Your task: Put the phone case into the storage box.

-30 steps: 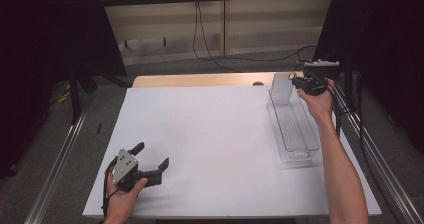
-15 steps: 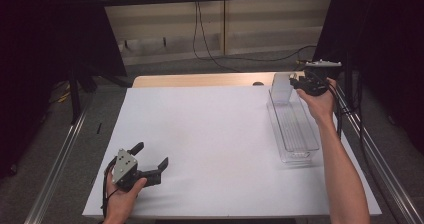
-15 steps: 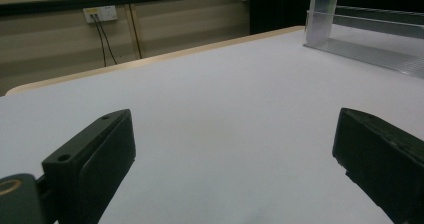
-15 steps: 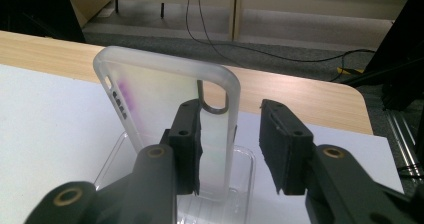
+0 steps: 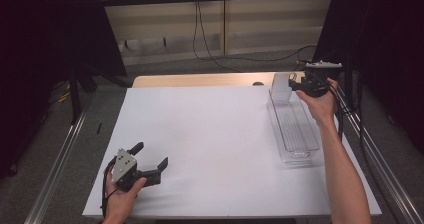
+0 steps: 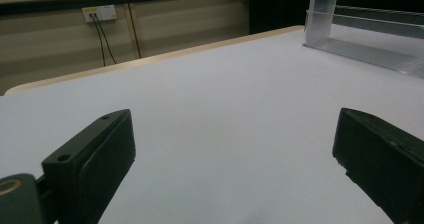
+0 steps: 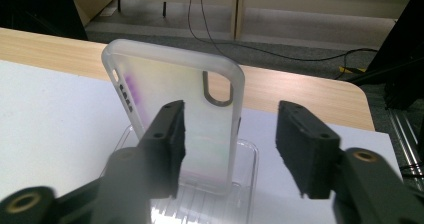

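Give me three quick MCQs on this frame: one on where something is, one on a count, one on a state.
1. Where does the phone case stand?
A. far end of the clear tray
B. beside the left gripper
C. on the floor

2. How many trays are on the table?
A. three
B. one
C. two

3. How are the right gripper's jaws?
A. clamped on the tray rim
B. shut on nothing
C. apart, just been opening, case between them unpressed

A: case stands upright at the tray's far end.
B: a single clear tray.
C: gaps show beside both pads.
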The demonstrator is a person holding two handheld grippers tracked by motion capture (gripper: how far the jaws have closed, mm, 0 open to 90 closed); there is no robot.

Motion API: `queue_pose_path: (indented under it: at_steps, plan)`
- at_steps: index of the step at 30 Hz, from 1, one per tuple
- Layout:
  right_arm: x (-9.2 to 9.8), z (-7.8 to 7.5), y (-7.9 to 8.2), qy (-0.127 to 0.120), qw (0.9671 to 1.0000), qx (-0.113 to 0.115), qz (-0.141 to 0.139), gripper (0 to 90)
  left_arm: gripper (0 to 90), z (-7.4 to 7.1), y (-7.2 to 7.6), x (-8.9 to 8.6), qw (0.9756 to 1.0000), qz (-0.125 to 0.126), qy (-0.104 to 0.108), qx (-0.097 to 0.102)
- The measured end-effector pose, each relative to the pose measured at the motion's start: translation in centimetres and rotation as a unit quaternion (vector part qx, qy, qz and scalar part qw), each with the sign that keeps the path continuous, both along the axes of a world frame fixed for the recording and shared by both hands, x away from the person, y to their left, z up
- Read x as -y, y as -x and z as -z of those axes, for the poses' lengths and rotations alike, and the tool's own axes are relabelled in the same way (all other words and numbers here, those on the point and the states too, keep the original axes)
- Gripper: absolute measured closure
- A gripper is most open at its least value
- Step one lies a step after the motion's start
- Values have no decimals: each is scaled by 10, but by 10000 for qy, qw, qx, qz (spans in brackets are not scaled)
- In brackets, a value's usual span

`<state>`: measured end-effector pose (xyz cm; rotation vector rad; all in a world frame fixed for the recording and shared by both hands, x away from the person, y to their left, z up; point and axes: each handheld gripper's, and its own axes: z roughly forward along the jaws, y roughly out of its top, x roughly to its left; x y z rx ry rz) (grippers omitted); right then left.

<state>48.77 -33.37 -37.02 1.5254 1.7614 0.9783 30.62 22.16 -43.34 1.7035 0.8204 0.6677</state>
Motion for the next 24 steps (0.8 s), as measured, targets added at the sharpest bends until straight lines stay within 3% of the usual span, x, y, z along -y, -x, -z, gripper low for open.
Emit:
queue_pose_path:
  at_steps: [2,7,11,17,20,24]
  plan:
    - [1,1,1,-28,10000,-13,-35,420,35,0,-1,1,10000,14,-4,-2]
    - [2,3,5,-130,9999,-1,-21,217,35,1,-2,2,10000,26,7,-17]
    - [4,5,7,-227,9997,-54,105,113,35,0,-3,3,10000,5,2,-19]
    - [8,2,9,-289,9994,21,175,30,35,1,-6,4,10000,-16,22,-71]
    - [8,2,10,-288,9995,13,162,45,35,1,-6,4,10000,-20,-5,-58]
    - [6,5,15,-393,9990,195,59,40,35,1,-5,2,10000,-20,-54,-46]
